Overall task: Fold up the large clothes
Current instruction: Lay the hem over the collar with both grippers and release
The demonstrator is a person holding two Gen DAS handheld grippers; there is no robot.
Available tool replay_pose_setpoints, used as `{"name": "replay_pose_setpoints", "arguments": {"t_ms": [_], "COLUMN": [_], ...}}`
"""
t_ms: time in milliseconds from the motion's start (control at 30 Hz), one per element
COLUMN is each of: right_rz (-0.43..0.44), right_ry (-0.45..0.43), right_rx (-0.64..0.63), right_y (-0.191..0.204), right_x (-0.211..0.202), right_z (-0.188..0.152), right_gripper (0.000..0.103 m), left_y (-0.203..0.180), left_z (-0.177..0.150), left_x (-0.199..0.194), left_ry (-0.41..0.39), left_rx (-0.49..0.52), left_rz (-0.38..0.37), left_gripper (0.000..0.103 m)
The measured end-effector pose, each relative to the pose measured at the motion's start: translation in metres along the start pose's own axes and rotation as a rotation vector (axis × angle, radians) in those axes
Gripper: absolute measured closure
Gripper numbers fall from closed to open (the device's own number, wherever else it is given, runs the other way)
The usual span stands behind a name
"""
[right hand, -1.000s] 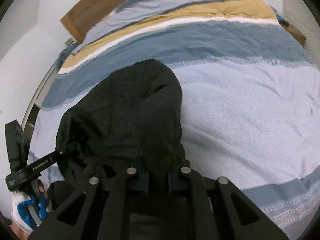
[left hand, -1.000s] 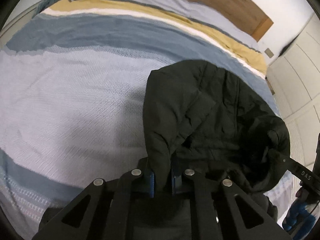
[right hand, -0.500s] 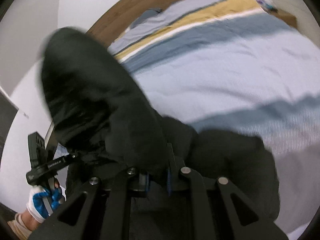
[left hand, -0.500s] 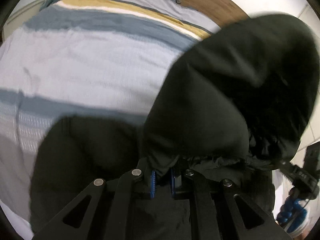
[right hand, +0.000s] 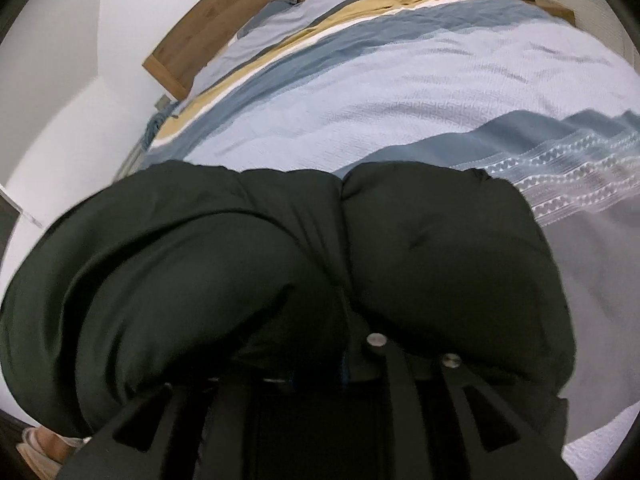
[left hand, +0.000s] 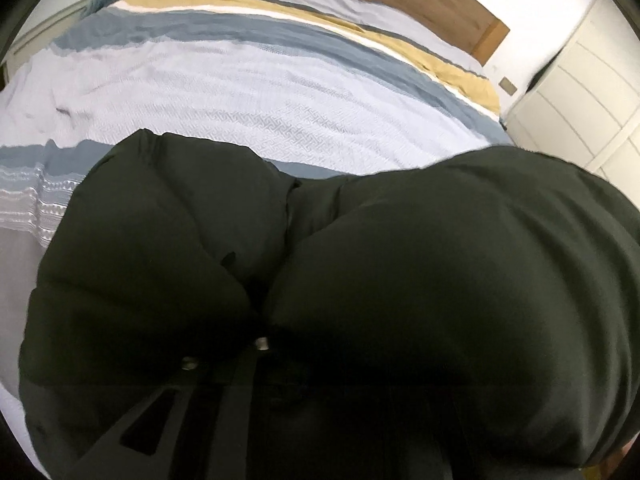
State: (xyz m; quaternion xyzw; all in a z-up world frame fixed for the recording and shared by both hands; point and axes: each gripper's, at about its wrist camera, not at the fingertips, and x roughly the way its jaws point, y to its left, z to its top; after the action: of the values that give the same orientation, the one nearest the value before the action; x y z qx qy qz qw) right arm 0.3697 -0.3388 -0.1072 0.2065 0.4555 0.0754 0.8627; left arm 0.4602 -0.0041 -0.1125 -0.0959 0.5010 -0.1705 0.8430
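Jacket (left hand: 440, 280) now dropped flat w/ bulk covering striped bed (left hand: 240, 92), headboard (right hand: 224, 28) behind.

A puffy black padded jacket (left hand: 400, 280) fills the lower half of the left wrist view, bulging in two mounds over the black left gripper (left hand: 264, 344), whose fingertips are buried in the fabric. Beyond lies a bed with a striped blue, white and mustard coverlet (left hand: 240, 92), a wooden headboard (left hand: 460, 4) and a white panelled wardrobe (left hand: 580, 80).
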Motion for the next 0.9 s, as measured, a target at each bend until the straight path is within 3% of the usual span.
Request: {"name": "replay_pose_setpoints", "arguments": {"t_ms": [233,333,467,533,667,833,900], "right_rz": [-0.102,-0.131,-0.157,-0.140,-0.098,-0.069,-0.073], "right_ry": [0.010,0.004,-0.019,-0.045,-0.054,-0.039,-0.018], "right_rx": [-0.103,-0.120,-0.149,-0.170,-0.226,-0.330,-0.361], "right_y": [0.014,0.016,0.022,0.031,0.063,0.112,0.122], "right_x": [-0.033,-0.061,-0.101,-0.124,-0.133,-0.113,-0.100], "right_z": [-0.014,-0.022,-0.023,-0.020,-0.003,0.009,0.008], "right_gripper": [0.062,0.052,0.051,0.051,0.046,0.046,0.045], "left_y": [-0.006,-0.003,0.004,0.003,-0.024,-0.067,-0.078], "left_z": [-0.006,-0.017,-0.025,-0.026,-0.016,0.002,0.006], "left_x": [-0.016,-0.039,-0.083,-0.105,-0.126,-0.108,-0.090], "left_ry": [0.018,0.018,-0.008,-0.035,-0.079,-0.089,-0.080], "left_rx": [0.044,0.056,0.051,0.064,0.110,0.144,0.161], "left_rz": [0.038,0.051,0.076,0.080,0.042,-0.022,-0.013], "left_gripper": [0.061,0.047,0.041,0.033,0.024,0.021,0.021]}}
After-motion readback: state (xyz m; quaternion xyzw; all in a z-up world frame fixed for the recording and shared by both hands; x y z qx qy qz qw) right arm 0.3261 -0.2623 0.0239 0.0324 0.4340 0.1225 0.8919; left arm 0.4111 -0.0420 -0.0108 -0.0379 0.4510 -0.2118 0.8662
